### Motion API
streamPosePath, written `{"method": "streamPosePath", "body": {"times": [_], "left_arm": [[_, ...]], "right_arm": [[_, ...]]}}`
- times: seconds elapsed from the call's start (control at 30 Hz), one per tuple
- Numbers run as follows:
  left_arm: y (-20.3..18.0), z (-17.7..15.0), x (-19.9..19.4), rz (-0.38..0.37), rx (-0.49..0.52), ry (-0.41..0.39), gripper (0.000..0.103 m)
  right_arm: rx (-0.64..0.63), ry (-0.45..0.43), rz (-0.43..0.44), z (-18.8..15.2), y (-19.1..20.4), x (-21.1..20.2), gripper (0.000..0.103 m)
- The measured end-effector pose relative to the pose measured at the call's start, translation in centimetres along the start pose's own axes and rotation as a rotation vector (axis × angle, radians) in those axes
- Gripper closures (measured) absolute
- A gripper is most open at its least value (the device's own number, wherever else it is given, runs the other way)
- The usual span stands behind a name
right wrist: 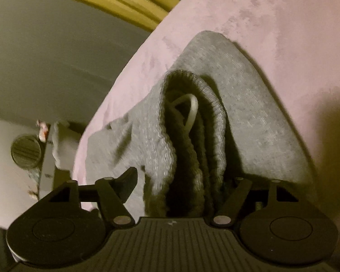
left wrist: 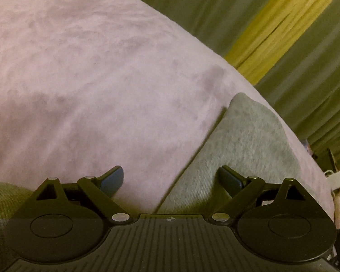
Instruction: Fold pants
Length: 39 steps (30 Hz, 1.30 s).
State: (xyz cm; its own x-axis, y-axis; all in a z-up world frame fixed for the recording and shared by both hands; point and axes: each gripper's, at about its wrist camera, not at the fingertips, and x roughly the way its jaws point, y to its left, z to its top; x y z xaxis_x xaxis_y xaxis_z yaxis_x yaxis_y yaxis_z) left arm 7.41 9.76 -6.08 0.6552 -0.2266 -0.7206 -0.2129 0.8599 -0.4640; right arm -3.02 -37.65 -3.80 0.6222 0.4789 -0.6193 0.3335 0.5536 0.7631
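Bunched grey pants (right wrist: 192, 136), ribbed waistband and white drawstring (right wrist: 188, 111) showing, fill the right hand-held gripper (right wrist: 181, 181), whether its pads press the cloth I cannot tell. At one o'clock from the wide, empty left hand-held gripper (left wrist: 171, 179), they lie on the pink bed cover (left wrist: 90, 79).

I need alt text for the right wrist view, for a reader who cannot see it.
Grey pants, bunched with the ribbed waistband and a white drawstring facing the camera, lie on a pink cover between the right tongs. Whether the tongs press the cloth cannot be seen.
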Motion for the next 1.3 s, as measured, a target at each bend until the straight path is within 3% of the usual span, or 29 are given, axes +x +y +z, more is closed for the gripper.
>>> {"method": "streamPosePath", "body": {"times": [0.03,0.2,0.4,0.47,0.53,0.63,0.67,0.7,0.73,0.77,0.8,0.9,1.07,1.13,1.2,1.3], "left_arm": [[0.1,0.0,-0.2,-0.005,-0.013,-0.007,0.008],[0.6,0.2,-1.0,-0.037,-0.051,-0.078,0.008],[1.0,0.3,-1.5,-0.041,-0.089,-0.11,0.008],[1.0,0.4,-1.5,-0.041,-0.09,-0.105,0.008],[0.9,0.4,-1.3,-0.039,-0.083,-0.094,0.008],[0.3,0.4,-0.9,-0.021,-0.043,-0.076,0.008],[0.1,0.4,-0.8,-0.015,-0.027,-0.071,0.008],[-0.1,0.3,-0.7,-0.009,-0.011,-0.069,0.008],[-0.4,0.2,-0.7,-0.006,0.01,-0.068,0.008],[-0.7,0.1,-0.7,-0.007,0.037,-0.067,0.008],[-0.9,0.0,-0.6,-0.008,0.057,-0.067,0.008],[-2.0,-0.5,-0.5,-0.004,0.137,-0.071,0.008],[-3.8,-1.6,-0.6,-0.015,0.28,-0.072,0.008],[-4.4,-2.0,-0.2,-0.001,0.319,-0.037,0.008],[-4.7,-2.4,0.8,0.048,0.349,0.027,0.008],[-4.9,-2.8,0.9,0.079,0.366,0.044,0.007]], "right_arm": [[-0.002,-0.014,-0.017,-0.1,0.4,0.0,0.059],[-0.139,-0.077,-0.041,-0.4,4.7,-0.3,0.063],[-0.219,-0.194,0.132,0.5,9.8,-3.6,0.065],[-0.198,-0.246,0.184,0.9,9.8,-5.0,0.065],[-0.198,-0.284,0.179,1.2,8.9,-5.6,0.064],[-0.247,-0.269,-0.022,0.8,6.5,-4.4,0.053],[-0.278,-0.247,-0.172,0.5,5.5,-3.4,0.042],[-0.306,-0.24,-0.3,0.1,4.8,-2.7,0.042],[-0.336,-0.245,-0.36,-0.3,4.4,-2.5,0.04],[-0.353,-0.258,-0.37,-0.7,3.7,-2.7,0.021],[-0.332,-0.281,-0.355,-0.9,3.2,-3.2,0.011],[-0.293,-0.319,-0.312,-0.6,3.1,-4.2,0.01],[-0.367,-0.293,-0.305,-1.8,2.6,-4.1,0.007],[-0.421,-0.262,-0.359,-2.1,2.9,-2.8,0.006],[-0.472,-0.237,-0.471,-2.3,3.8,-1.2,0.004],[-0.467,-0.242,-0.492,-2.0,4.0,-0.9,0.004]]}}
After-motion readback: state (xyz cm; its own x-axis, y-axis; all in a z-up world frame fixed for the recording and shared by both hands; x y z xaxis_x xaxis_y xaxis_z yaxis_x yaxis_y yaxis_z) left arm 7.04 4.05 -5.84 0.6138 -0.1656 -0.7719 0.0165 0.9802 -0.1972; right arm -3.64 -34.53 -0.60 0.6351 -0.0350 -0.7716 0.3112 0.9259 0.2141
